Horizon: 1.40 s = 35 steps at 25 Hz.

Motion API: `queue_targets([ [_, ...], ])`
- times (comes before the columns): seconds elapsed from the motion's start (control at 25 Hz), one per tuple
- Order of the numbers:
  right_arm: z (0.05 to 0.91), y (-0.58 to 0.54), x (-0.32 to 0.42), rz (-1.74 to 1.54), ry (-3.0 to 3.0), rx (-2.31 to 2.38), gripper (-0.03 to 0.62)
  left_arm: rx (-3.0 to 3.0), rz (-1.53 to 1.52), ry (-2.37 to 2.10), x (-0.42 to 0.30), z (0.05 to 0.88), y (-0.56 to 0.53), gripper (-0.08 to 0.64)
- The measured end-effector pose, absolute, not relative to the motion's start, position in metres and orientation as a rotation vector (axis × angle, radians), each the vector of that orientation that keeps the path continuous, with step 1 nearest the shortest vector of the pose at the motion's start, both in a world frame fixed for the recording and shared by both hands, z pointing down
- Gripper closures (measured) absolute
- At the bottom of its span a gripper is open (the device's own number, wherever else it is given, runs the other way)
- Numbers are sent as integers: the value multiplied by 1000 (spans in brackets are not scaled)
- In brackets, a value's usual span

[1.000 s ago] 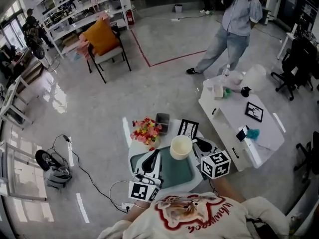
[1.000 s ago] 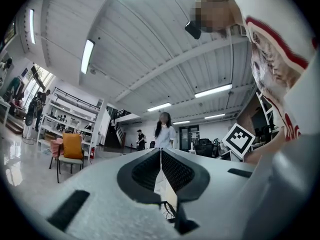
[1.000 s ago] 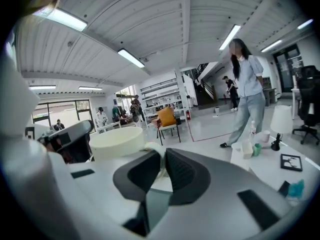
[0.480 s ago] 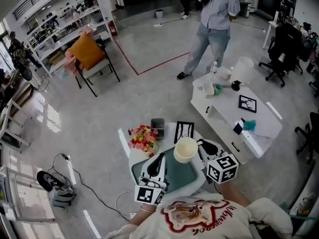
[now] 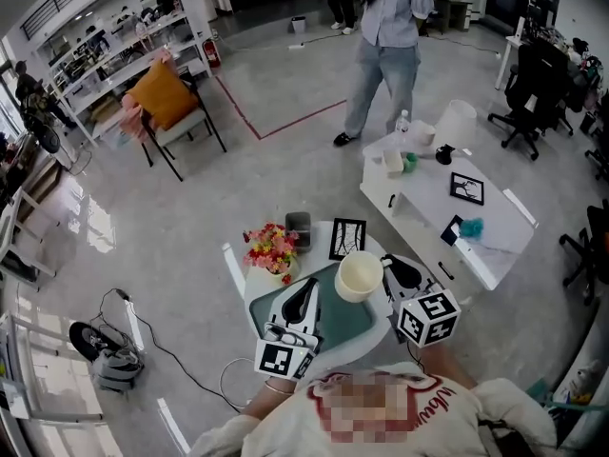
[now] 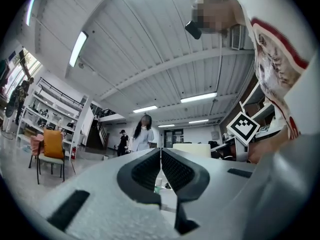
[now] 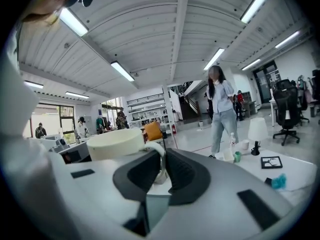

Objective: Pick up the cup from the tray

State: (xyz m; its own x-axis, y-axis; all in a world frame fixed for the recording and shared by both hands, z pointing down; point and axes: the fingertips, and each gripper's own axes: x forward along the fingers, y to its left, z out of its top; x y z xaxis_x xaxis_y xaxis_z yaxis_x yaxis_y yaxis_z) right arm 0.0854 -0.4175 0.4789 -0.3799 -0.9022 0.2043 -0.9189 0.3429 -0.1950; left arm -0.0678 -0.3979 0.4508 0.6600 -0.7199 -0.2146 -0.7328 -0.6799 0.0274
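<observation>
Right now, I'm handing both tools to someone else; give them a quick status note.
Left tool: shut, empty, over the green tray.
Right tool: shut on the handle of the cream cup.
Cup is over the tray's far right corner; whether it has cleared the tray can't be told.
Done: the grasp. Left: lift the cup clear, probably keeping it level.

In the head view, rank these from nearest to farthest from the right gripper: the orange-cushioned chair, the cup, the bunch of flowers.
1. cup: at the right gripper, its handle between the jaws.
2. bunch of flowers: further left, past the cup.
3. orange-cushioned chair: far off on the floor, upper left.
</observation>
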Motion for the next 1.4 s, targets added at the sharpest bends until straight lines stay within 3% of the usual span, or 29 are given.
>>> queue_targets([
  [1.4, 479, -142, 166, 500, -2614, 1604, 541, -2735, 339, 1458, 9, 457, -93, 541],
])
